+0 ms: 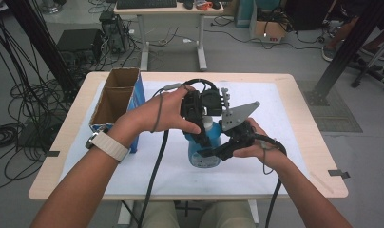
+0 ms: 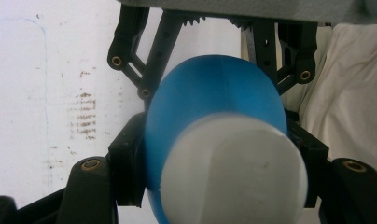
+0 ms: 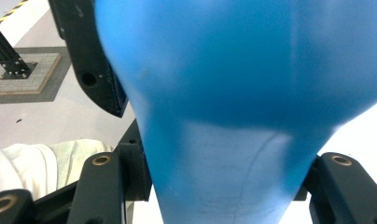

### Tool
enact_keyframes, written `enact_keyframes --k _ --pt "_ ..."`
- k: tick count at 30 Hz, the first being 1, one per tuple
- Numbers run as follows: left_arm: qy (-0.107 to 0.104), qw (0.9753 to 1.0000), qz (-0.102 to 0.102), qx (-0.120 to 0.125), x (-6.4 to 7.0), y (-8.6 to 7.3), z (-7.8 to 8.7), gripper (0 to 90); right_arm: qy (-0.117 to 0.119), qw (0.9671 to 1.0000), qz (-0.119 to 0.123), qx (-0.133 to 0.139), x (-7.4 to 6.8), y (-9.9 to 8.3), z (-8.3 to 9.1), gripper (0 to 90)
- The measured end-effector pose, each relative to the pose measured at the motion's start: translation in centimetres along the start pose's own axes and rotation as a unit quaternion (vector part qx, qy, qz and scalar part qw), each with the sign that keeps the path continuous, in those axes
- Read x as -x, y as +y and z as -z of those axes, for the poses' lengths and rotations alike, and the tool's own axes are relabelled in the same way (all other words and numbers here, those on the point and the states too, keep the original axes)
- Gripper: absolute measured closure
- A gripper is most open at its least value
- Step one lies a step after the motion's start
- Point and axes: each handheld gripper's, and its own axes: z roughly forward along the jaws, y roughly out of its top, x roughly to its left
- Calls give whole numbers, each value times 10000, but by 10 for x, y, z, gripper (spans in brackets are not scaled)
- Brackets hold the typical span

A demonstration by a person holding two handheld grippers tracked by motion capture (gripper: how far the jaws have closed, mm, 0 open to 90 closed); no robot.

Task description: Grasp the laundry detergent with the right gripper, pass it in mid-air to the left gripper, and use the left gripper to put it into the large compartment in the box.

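Both tongs clamp a blue bottle [image 1: 204, 151] upright on the white-covered worktop [image 1: 285, 142]: the left tongs [image 1: 203, 137] around its white cap [image 2: 233, 172], the right tongs [image 1: 217, 151] around its body.

Both forearms reach inward, left tool [image 1: 203, 137] above right tool [image 1: 210, 153], each clamped.

An open cardboard box [image 1: 115, 97] with a blue side stands near the desk's [image 1: 299, 95] far left corner, on the white sheet [image 1: 275, 123] that covers most of the top. Beyond the far edge, a second table [image 1: 171, 12] carries a keyboard [image 1: 146, 4], and black cables [image 1: 19, 95] trail over the floor at the left.
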Motion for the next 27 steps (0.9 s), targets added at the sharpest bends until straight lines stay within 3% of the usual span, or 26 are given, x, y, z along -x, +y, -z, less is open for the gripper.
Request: enact_keyframes --k 27 --pt "0 10000 -34 -3 0 1 0 373 -10 10000 55 -25 -1 -1 2 425"
